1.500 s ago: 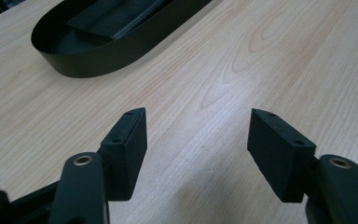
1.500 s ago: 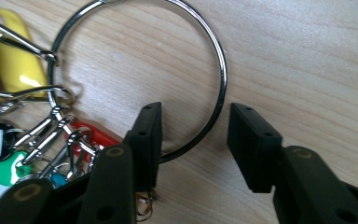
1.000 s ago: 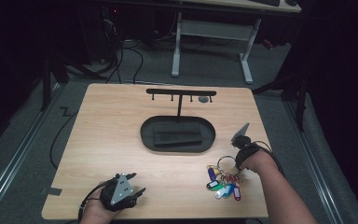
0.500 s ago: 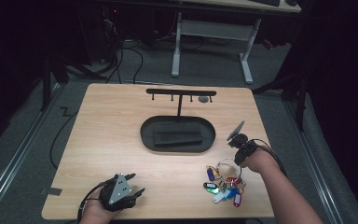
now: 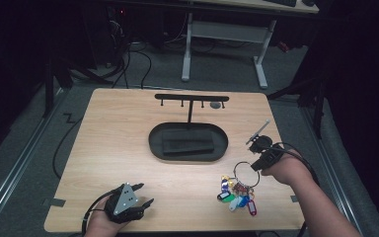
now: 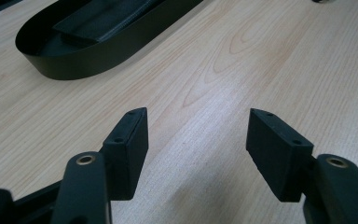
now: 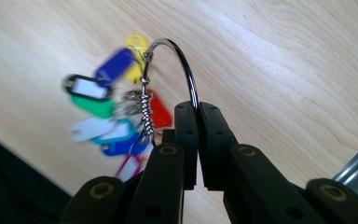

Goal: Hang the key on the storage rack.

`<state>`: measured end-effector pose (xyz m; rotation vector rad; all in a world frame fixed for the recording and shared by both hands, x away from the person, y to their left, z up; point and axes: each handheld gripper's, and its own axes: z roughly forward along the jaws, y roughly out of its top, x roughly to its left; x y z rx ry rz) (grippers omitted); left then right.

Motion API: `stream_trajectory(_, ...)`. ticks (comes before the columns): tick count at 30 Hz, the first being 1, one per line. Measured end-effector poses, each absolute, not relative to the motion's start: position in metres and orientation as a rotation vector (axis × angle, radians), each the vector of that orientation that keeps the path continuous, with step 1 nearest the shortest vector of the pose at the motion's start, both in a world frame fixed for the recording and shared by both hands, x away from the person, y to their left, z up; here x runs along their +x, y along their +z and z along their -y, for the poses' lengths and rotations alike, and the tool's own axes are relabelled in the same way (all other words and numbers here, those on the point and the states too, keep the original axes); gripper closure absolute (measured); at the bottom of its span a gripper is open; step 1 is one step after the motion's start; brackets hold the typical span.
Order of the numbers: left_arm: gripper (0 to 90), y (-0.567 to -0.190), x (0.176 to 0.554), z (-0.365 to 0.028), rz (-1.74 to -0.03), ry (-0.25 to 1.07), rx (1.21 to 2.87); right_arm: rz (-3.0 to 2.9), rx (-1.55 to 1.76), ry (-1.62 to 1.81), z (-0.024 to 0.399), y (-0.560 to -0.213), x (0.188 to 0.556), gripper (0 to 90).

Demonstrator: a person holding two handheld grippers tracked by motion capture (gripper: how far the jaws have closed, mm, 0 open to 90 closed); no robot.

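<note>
While the right gripper pinches the key ring above the desk, the left gripper's fingers gape.

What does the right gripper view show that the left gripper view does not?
Right gripper view: the right gripper shut on the metal key ring, with coloured key tags hanging from it above the table.

Left gripper view: the left gripper with jaws open and nothing between them, and the black oval tray beyond.

Both: the light wooden table, and a pair of black jaws rising from the bottom.
</note>
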<state>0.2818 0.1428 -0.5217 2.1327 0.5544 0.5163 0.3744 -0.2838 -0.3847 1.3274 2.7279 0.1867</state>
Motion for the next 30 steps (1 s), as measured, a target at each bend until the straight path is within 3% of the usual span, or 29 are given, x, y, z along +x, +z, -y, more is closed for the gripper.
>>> stream_trajectory(14,39.1,-0.521,0.278,-0.155,-0.611,0.544,2.111,-2.702,1.214,0.27,0.277,-0.319,0.362,87.7)
stream_trajectory(30,36.8,-0.52,0.282,-0.162,-0.675,0.534,2.075,-2.647,1.19,0.305,0.266,-0.29,0.375,87.8)
